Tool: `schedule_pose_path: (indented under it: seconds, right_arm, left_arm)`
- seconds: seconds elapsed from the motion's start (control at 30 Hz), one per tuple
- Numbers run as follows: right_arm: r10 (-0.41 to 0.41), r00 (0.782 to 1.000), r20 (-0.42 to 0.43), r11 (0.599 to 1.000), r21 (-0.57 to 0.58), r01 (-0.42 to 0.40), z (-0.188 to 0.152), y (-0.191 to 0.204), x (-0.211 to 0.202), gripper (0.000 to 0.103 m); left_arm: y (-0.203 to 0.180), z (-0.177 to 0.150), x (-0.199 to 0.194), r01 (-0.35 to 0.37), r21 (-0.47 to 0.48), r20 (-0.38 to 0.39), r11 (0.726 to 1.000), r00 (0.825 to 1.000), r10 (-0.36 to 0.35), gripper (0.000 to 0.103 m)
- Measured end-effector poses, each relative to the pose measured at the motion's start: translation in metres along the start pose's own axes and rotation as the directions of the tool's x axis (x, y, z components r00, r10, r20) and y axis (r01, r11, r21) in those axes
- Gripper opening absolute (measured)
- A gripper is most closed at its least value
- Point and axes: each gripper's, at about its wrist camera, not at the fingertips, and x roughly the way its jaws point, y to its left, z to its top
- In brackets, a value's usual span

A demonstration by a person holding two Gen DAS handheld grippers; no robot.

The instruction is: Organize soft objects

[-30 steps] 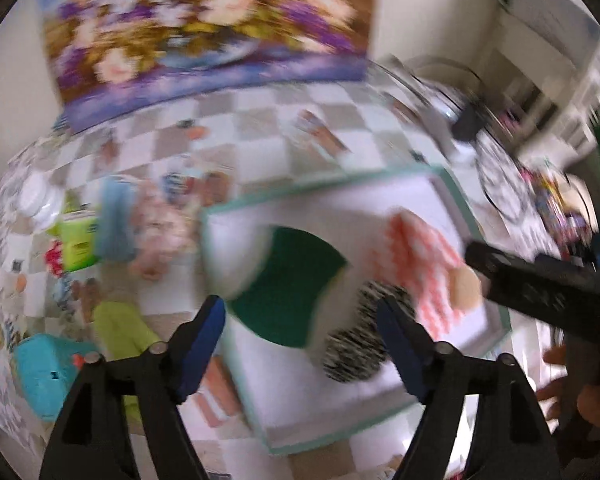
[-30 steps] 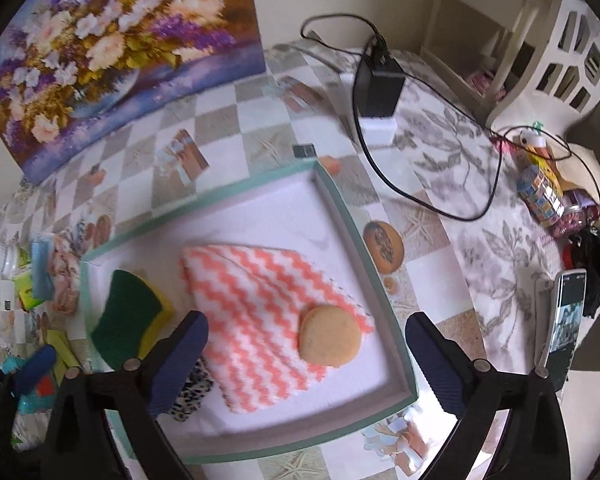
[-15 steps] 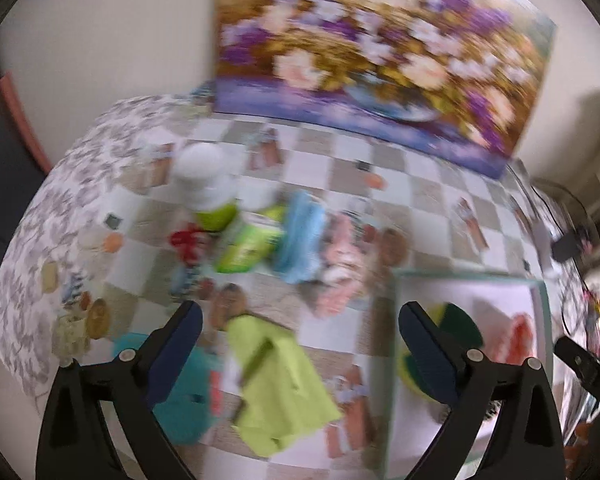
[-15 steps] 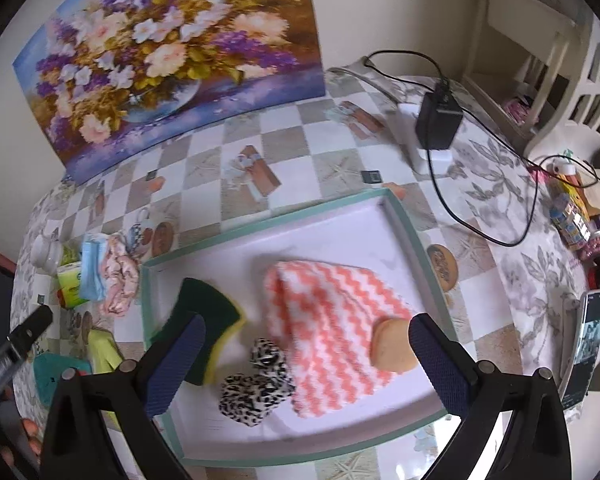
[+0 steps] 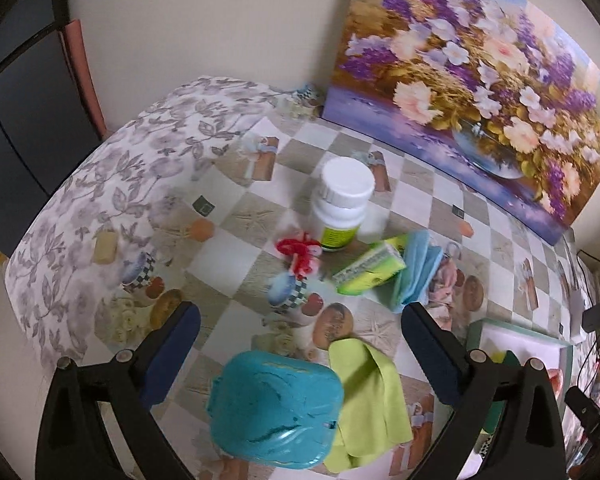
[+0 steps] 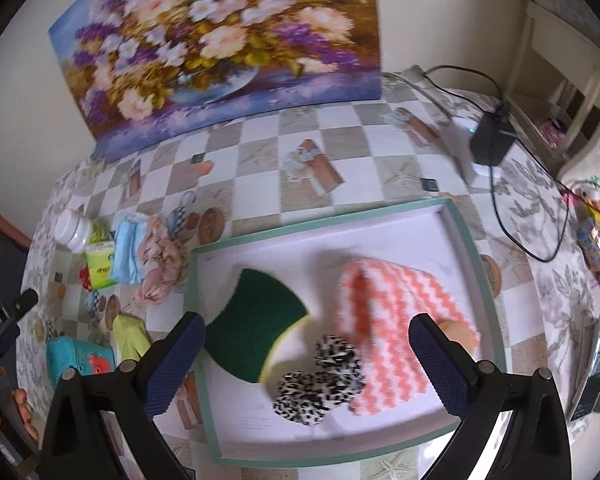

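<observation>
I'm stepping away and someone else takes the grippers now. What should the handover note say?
Left gripper: jaws open, just widened, nothing between them, above the teal case and lime cloth.
Right gripper: jaws open, empty, over the tray.
In the tray: green sponge, leopard scrunchie, pink zigzag cloth, tan round pad.
On the table outside the tray: lime cloth, blue cloth, pink floral fabric.

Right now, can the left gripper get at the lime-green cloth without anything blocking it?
Probably yes. The left gripper is open and empty, with the lime-green cloth lying flat between its fingers. The teal case touches the cloth's left edge, so a wide closure might catch it too.
</observation>
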Motion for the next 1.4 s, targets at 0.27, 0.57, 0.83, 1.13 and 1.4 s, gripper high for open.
schedule_pose_path:
  seconds: [0.27, 0.57, 0.83, 1.13, 1.4]
  right_arm:
    - [0.054, 0.999, -0.007, 0.993, -0.104, -0.054, 0.0, 0.054, 0.011, 0.103]
    - [0.123, 0.992, -0.014, 0.978, -0.17, -0.124, 0.003, 0.093, 0.035, 0.103]
    - [0.179, 0.984, 0.001, 0.968, -0.178, -0.176, 0.014, 0.111, 0.058, 0.103]
    - [0.212, 0.977, -0.025, 0.955, -0.205, -0.212, 0.019, 0.132, 0.089, 0.095]
    - [0.228, 0.971, -0.065, 0.94, -0.244, -0.237, 0.016, 0.148, 0.113, 0.081]
  left_arm:
    - [0.016, 0.006, 0.003, 0.042, -0.043, 0.043, 0.998, 0.998, -0.04, 0.103]
    - [-0.004, 0.01, 0.026, 0.07, 0.034, -0.024, 0.997, 0.997, -0.069, 0.103]
    - [-0.024, 0.015, 0.048, 0.088, 0.041, -0.073, 0.995, 0.994, -0.084, 0.102]
    - [-0.038, 0.022, 0.075, 0.089, 0.059, -0.1, 0.994, 0.992, -0.083, 0.083]
    - [-0.056, 0.025, 0.092, 0.118, 0.102, -0.104, 0.988, 0.989, -0.107, 0.083]
